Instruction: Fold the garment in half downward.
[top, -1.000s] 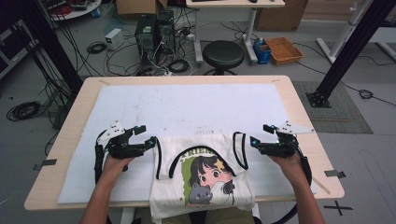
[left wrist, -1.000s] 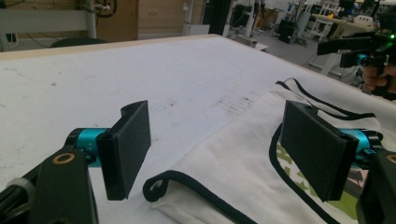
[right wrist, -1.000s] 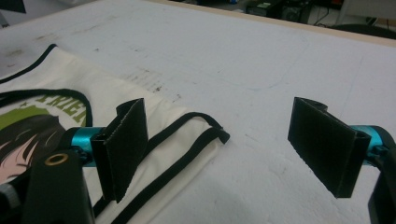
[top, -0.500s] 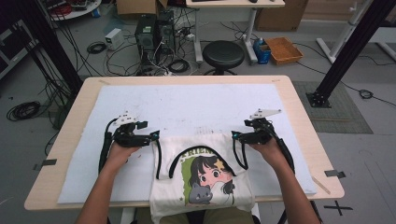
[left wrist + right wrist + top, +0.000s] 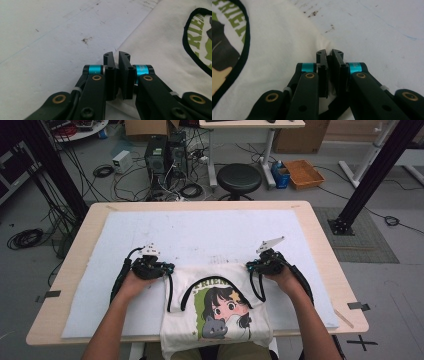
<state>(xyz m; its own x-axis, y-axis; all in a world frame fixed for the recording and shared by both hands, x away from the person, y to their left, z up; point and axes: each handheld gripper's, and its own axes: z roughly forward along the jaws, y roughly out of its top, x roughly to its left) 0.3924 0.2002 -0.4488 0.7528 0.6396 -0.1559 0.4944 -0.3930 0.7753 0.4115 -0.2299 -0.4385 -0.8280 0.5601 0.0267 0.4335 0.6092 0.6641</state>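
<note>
we are looking down at a cream t-shirt (image 5: 220, 302) with a cartoon girl print, lying on the white mat (image 5: 200, 235) at the near edge of the table (image 5: 320, 235) and hanging over that edge. the left gripper (image 5: 165, 268) is sitting at the shirt's far left corner and the right gripper (image 5: 251, 266) at its far right corner — each is being held in a hand. in the gripper views both pairs of jaws are standing almost closed, each pinching a fold of the shirt's cloth — the left gripper (image 5: 117, 55) at the hem edge, the right gripper (image 5: 329, 53) on a small bunched ridge.
</note>
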